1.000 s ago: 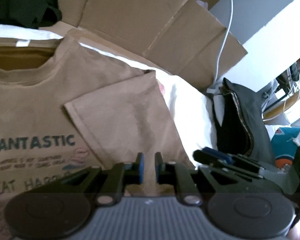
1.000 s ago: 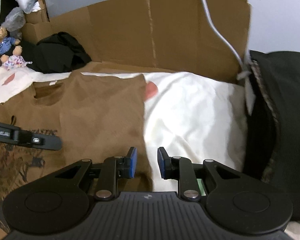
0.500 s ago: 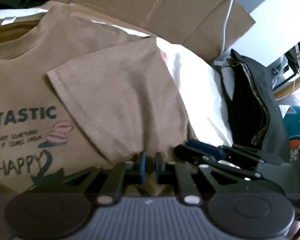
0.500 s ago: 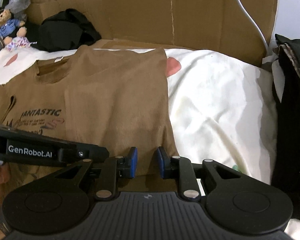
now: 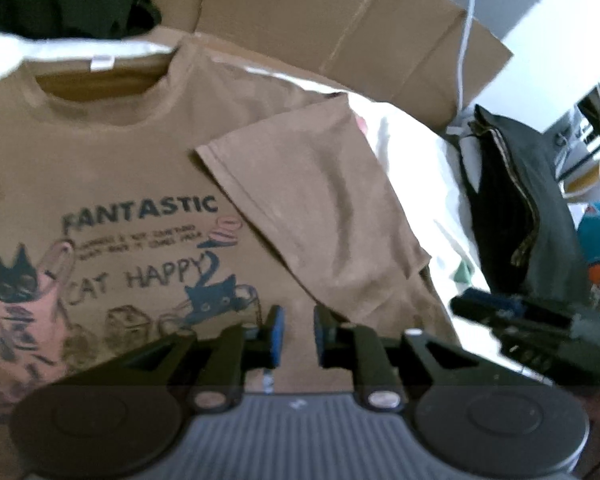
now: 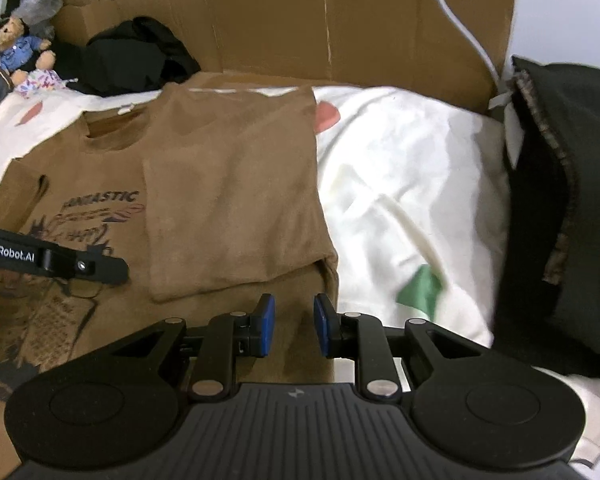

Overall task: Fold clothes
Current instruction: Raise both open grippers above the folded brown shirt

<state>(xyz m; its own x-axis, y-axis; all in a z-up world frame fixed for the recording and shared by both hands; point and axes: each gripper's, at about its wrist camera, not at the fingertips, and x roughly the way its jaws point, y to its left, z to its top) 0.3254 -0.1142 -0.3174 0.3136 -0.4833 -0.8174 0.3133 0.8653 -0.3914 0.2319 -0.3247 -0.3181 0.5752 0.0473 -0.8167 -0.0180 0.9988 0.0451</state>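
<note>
brown t-shirt [image 6: 204,208] lies collar-far, hem-near; right gripper [image 6: 294,330] nearest the folded side edge, left gripper [image 5: 298,336] over the print; both tongs open, empty.

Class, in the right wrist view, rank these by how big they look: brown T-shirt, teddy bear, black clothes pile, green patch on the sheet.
1. brown T-shirt
2. black clothes pile
3. teddy bear and green patch: alike; the bear lies farther off, so unsure.
</note>
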